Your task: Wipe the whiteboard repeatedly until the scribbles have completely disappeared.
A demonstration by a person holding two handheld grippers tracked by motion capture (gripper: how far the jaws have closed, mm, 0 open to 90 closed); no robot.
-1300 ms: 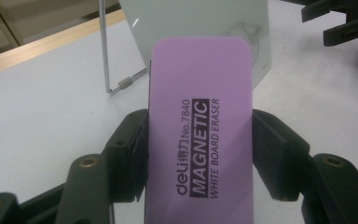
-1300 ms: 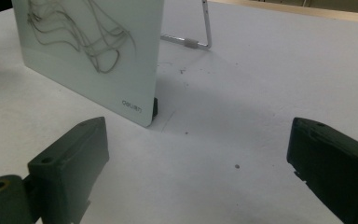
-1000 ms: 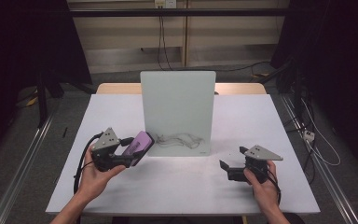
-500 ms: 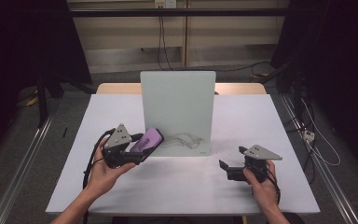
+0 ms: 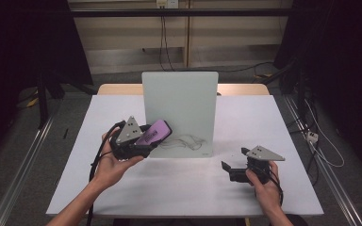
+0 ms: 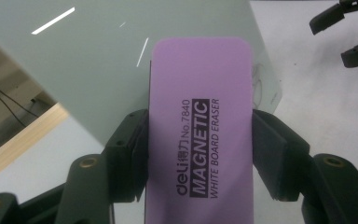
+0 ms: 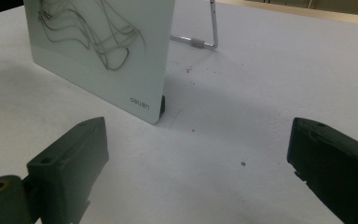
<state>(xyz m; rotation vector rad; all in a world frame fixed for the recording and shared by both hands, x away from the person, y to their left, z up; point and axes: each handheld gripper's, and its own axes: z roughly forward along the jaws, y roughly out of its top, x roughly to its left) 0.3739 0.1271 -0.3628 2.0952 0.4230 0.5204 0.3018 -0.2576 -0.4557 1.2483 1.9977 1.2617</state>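
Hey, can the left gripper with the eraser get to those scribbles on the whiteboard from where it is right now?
Probably yes. The left gripper is shut on the purple eraser, right in front of the whiteboard. The scribbles lie low on the board just beside it, nothing stands between, and the right gripper sits well aside.

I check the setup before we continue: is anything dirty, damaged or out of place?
Only the upright whiteboard stands out: dark scribbles mark its lower part. The purple eraser sits straight in the left gripper.

White table [image 5: 264, 122], floor cables [image 5: 320, 141].
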